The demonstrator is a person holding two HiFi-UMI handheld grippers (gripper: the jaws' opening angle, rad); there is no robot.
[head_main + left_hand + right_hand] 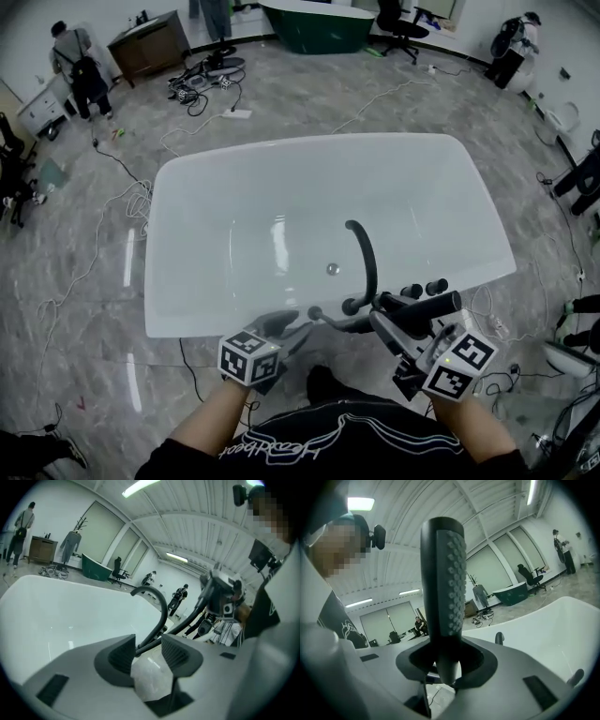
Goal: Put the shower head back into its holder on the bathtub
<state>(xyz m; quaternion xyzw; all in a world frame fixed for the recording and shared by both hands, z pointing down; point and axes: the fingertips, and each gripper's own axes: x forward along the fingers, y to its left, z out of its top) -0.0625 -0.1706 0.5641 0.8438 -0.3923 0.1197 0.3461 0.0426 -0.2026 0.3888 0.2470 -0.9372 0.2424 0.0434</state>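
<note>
The white bathtub (pixel 178 197) lies below me, with a black arched spout (pixel 364 258) and black knobs (pixel 424 289) on its near rim. My right gripper (pixel 405 326) is shut on the black shower head (pixel 427 307), held just right of the knobs. In the right gripper view the nubbed handle (pixel 443 588) stands up between the jaws. The black hose (pixel 333 323) runs left from it along the rim. My left gripper (pixel 298 323) is open at the hose. In the left gripper view the hose (pixel 152 641) crosses the gap without the pads pressing on it.
Cables (pixel 202 89) trail over the grey floor beyond the tub. A dark green tub (pixel 314 26), an office chair (pixel 401 28) and a wooden cabinet (pixel 150 42) stand at the far end. People stand at the room's edges.
</note>
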